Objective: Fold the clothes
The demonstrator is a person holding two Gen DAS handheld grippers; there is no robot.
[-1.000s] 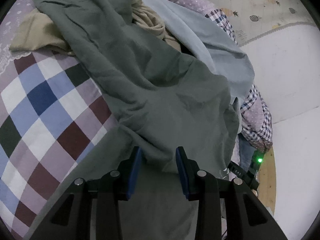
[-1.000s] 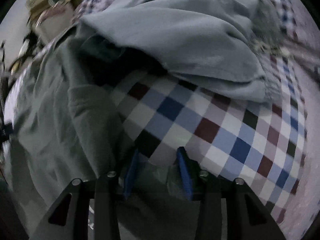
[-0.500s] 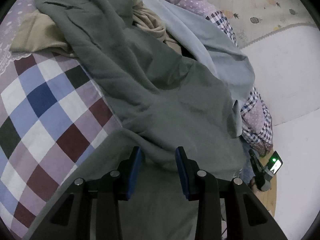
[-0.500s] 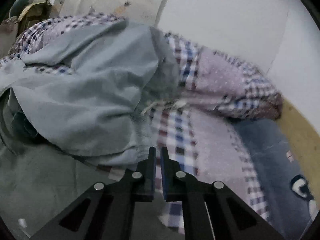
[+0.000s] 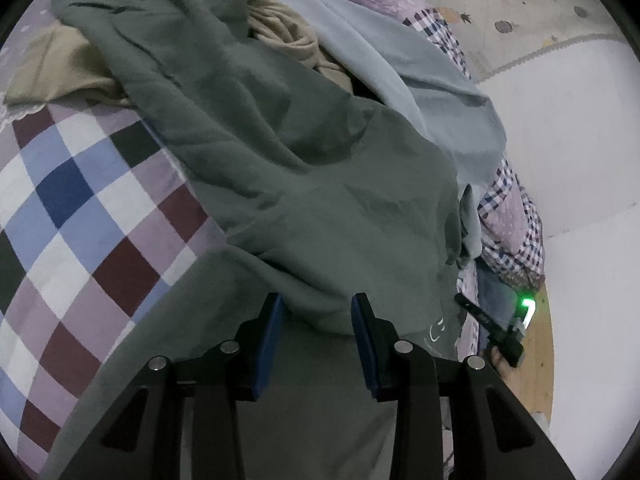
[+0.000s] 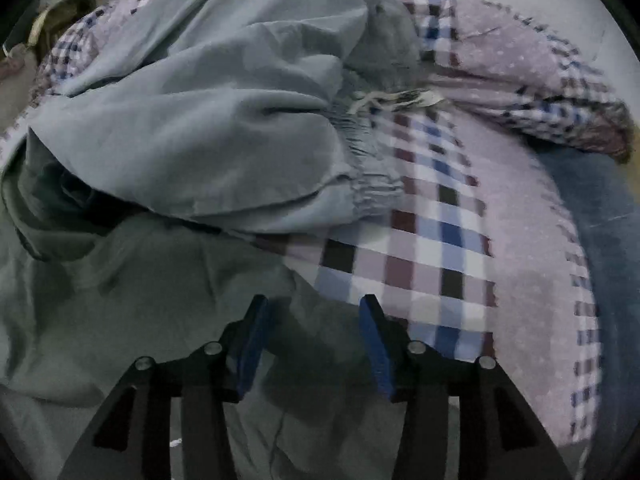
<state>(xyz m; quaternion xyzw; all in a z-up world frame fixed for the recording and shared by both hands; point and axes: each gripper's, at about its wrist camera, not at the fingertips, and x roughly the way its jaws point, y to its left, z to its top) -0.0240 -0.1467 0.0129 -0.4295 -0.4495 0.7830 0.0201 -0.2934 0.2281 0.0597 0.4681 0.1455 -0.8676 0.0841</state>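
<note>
Several garments lie heaped on the checked bedspread [image 5: 80, 216], and the one you are working is the dark green garment [image 5: 280, 168] — the largest thing in the left wrist view, running from the far left of the bed down to the near edge, where it hangs over. Beyond it on the right lies the pale blue-grey garment [image 6: 208, 128], whose gathered elastic waistband suggests trousers, and a beige garment [image 5: 280, 36] is bunched at the far side, partly under the green one.

Your left gripper [image 5: 316, 312] has its jaws apart, straddling a fold of the green cloth; whether the pads touch it I cannot tell. Your right gripper [image 6: 312, 320] is also spread wide, at the green garment's right edge where it meets the bedspread, nothing clamped.

By my reading you are at the pick-up step — no fold is made yet. Next, close both claws on the near hem, one toward each corner, then lift and draw the garment clear of the pile so it can be spread flat. Take care not to catch the blue-grey cloth overlapping it.
</note>
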